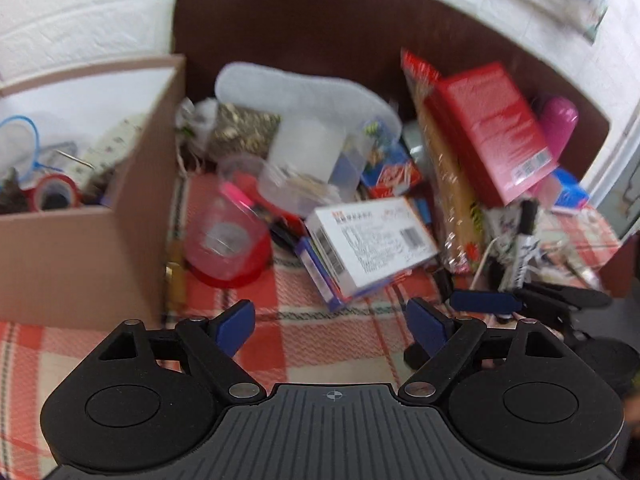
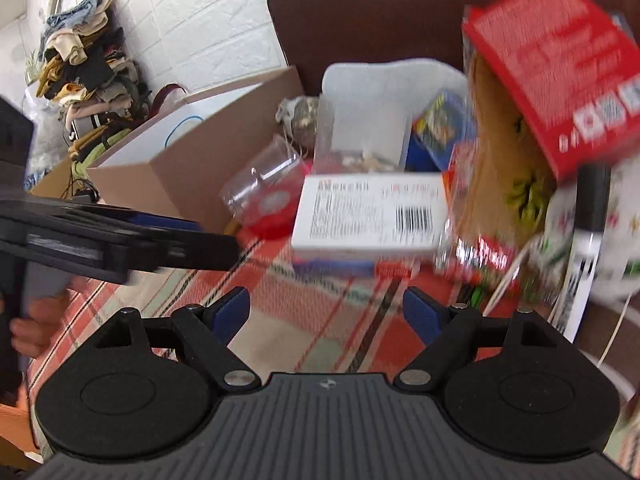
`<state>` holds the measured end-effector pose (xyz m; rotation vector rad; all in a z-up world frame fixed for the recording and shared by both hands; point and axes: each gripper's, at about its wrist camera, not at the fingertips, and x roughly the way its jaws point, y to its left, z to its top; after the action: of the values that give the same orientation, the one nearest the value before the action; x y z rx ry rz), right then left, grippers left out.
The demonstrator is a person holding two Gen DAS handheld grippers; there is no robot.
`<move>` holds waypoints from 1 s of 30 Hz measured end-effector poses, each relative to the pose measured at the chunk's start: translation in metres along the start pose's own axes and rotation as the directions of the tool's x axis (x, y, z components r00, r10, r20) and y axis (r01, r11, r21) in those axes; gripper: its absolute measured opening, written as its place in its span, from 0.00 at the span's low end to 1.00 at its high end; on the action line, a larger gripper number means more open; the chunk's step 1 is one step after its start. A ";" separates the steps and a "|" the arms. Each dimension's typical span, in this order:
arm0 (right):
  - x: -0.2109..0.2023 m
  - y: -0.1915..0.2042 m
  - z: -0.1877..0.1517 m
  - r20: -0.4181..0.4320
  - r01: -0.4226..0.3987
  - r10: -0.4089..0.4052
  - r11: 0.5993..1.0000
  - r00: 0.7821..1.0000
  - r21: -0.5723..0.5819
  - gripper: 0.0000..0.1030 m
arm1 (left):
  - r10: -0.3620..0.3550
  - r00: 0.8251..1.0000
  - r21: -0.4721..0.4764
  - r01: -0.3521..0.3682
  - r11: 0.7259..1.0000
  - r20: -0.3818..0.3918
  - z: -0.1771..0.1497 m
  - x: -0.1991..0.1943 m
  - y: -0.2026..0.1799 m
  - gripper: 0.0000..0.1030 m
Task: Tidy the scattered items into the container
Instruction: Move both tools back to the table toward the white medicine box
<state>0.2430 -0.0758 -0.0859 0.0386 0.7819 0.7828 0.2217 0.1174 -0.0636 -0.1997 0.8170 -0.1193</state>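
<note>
A brown cardboard box (image 1: 132,216) stands at the left and holds a red tape roll (image 1: 52,194) and other items; it also shows in the right wrist view (image 2: 180,168). A pile lies to its right: a white barcoded box (image 1: 374,240) (image 2: 372,216), a clear cup with a red lid (image 1: 226,236) (image 2: 266,196), a red box (image 1: 492,132) (image 2: 560,68), a black marker (image 1: 522,256) (image 2: 588,216). My left gripper (image 1: 332,326) is open and empty, just short of the white box. My right gripper (image 2: 326,312) is open and empty, near the same box.
The items lie on a red checked cloth (image 1: 304,320). A brown headboard (image 1: 320,32) and a white brick wall (image 2: 192,32) stand behind. A pink bottle (image 1: 560,124) stands at the far right. A heap of clothes (image 2: 84,68) is at the far left.
</note>
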 end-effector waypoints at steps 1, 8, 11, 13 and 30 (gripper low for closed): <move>0.002 -0.001 -0.002 -0.002 -0.006 0.006 1.000 1.000 0.013 0.85 | 0.010 1.000 -0.008 -0.010 1.000 -0.006 0.000 0.008 -0.002 0.87; 0.018 -0.015 -0.002 0.017 0.015 -0.016 0.999 1.000 0.036 0.91 | 0.039 0.999 -0.100 -0.040 0.994 -0.012 0.011 0.034 0.004 0.88; 0.029 -0.019 0.001 0.019 0.026 -0.027 0.999 0.999 0.025 0.91 | 0.053 0.999 -0.090 -0.054 0.994 -0.010 0.017 0.043 0.005 0.88; 0.037 -0.020 0.003 0.019 0.041 -0.041 0.999 0.999 0.006 0.91 | 0.035 0.999 -0.098 -0.036 0.994 -0.015 0.021 0.050 0.005 0.88; 0.035 -0.007 -0.004 0.027 0.066 -0.064 0.993 0.998 -0.093 0.59 | -0.087 0.996 -0.101 0.087 0.991 0.003 0.007 0.035 0.008 0.65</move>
<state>0.2601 -0.0592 -0.1121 -0.0619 0.7197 0.7549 0.2507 0.1199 -0.0855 -0.3308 0.8161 -0.1603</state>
